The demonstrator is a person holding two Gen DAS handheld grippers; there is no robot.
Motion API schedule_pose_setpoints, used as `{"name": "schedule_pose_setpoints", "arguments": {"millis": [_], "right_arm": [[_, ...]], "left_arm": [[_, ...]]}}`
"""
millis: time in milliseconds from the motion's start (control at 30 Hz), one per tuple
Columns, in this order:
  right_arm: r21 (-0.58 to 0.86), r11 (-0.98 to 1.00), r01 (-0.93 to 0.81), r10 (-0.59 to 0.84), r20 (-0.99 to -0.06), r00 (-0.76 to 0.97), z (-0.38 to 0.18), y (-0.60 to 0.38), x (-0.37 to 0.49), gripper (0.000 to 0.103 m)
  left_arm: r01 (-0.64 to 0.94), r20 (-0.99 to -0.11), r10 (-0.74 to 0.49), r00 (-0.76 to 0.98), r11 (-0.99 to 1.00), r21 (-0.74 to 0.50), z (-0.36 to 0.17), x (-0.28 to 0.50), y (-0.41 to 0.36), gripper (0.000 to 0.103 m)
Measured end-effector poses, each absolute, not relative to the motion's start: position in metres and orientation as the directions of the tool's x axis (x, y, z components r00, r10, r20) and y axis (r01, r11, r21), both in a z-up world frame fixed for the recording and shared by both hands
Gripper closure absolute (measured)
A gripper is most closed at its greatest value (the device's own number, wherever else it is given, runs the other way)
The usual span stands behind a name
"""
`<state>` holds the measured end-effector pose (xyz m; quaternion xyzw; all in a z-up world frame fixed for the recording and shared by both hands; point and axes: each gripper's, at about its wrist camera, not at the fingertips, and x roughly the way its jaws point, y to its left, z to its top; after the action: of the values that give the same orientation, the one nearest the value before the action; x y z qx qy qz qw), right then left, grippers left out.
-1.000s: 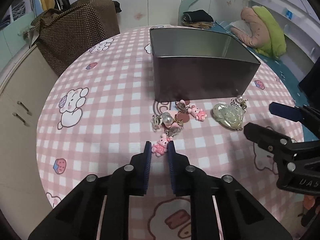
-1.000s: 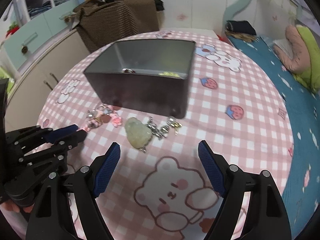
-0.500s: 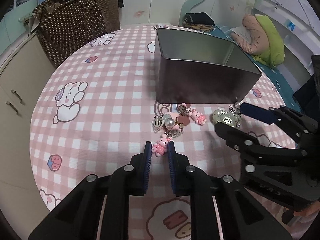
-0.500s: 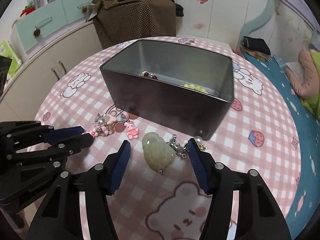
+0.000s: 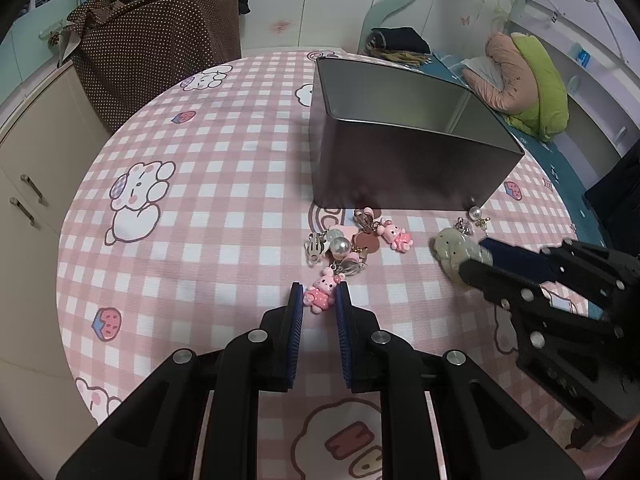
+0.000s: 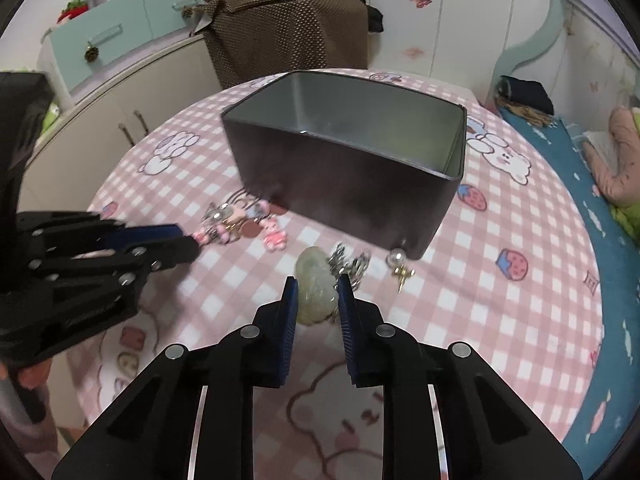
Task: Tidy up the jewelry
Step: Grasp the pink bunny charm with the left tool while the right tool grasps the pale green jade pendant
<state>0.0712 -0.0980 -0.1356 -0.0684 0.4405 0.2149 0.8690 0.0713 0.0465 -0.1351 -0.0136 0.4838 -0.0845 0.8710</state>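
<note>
My left gripper (image 5: 318, 300) is shut on a small pink bunny charm (image 5: 320, 295) that lies on the pink checked tablecloth (image 5: 208, 216). Just beyond it lies a cluster of charms with a pearl (image 5: 342, 245). My right gripper (image 6: 317, 284) has its jaws closing on a pale green jade heart pendant (image 6: 316, 292), and both pads touch its sides. The pendant (image 5: 452, 248) also shows in the left wrist view, between the right gripper's fingertips (image 5: 472, 256). A grey metal tin (image 6: 340, 184) stands open behind the jewelry. The left gripper (image 6: 188, 239) is seen at the left of the right wrist view.
A pearl earring (image 6: 396, 259) and silver clips (image 6: 348, 262) lie by the tin's near corner. A brown dotted bag (image 5: 160, 44) sits on the cabinet behind the round table. A bed with pillows (image 5: 520, 72) lies to the right.
The right gripper's jaws have narrowed from wide apart to tight around the jade pendant as it came in over it. The left gripper has stayed put on the pink bunny charm.
</note>
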Motion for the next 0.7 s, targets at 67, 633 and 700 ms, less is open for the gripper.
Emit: {"name": "schedule_pose_setpoints", "arguments": {"millis": [67, 633, 700], "right_arm": [[0.084, 0.894, -0.441, 0.327, -0.796, 0.51, -0.136, -0.098, 0.068, 0.082], [0.179, 0.88, -0.439, 0.411, -0.749, 0.519, -0.13, -0.099, 0.073, 0.095], [0.168, 0.886, -0.433, 0.399, -0.751, 0.526, -0.129, -0.1, 0.073, 0.095]], "left_arm": [[0.134, -0.84, -0.162, 0.518, 0.985, -0.108, -0.135, 0.071, 0.047, 0.088], [0.122, -0.835, -0.177, 0.52, 0.984, -0.133, -0.13, 0.068, 0.047, 0.088], [0.138, -0.826, -0.18, 0.533, 0.983, -0.125, -0.126, 0.065, 0.044, 0.088]]}}
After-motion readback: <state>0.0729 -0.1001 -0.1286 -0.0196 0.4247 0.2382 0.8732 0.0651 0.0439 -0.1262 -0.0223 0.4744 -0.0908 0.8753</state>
